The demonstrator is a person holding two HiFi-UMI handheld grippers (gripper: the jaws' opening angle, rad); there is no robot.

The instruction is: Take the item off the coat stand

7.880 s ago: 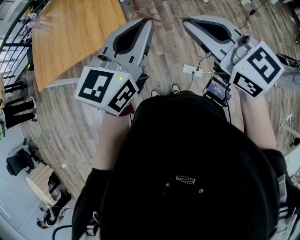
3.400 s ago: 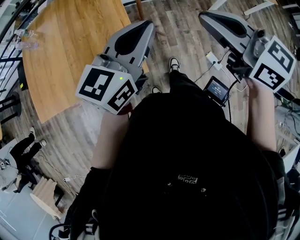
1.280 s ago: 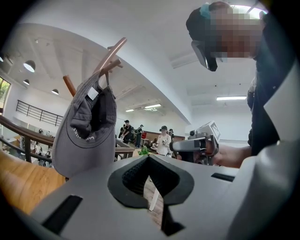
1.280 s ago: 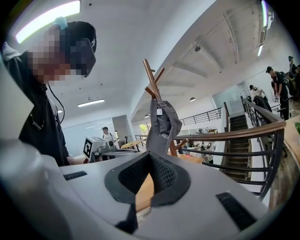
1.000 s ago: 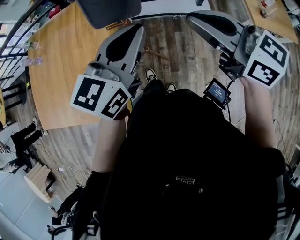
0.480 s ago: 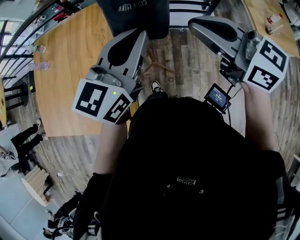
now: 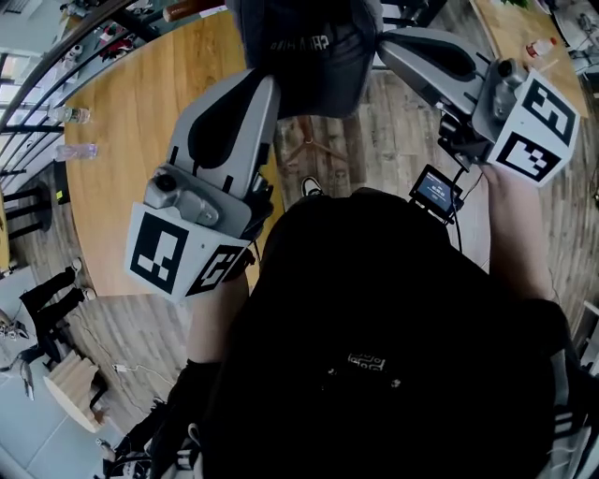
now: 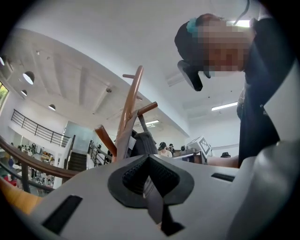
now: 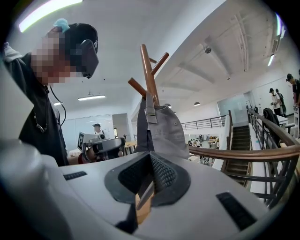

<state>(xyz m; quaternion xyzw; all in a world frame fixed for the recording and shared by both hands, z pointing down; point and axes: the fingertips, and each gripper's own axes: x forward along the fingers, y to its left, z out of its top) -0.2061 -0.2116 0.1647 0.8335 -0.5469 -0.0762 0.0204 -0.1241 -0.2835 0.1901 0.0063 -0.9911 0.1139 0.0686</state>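
A dark grey cap [image 7: 309, 51] hangs on a wooden coat stand [image 9: 149, 75] at the top middle of the head view. In the right gripper view the cap [image 9: 161, 129] hangs just beyond the jaws. The left gripper view shows the stand's pole [image 8: 129, 110] and pegs, with the cap [image 8: 143, 143] low behind the jaws. My left gripper [image 7: 265, 82] is raised at the cap's left edge, and my right gripper [image 7: 386, 39] is at its right edge. Both are shut with nothing between the pads. The stand's feet [image 7: 309, 150] show on the floor below the cap.
A round wooden table [image 7: 122, 122] with water bottles [image 7: 70, 114] lies to the left. A second table [image 7: 524, 28] is at the top right. A curved railing [image 9: 243, 152] and stairs [image 9: 241, 133] stand beyond the stand. The floor is wood plank.
The cap has come further into the head view from the top. Both grippers have risen toward it, the left one now larger and closer to the camera. Both jaws stay shut.
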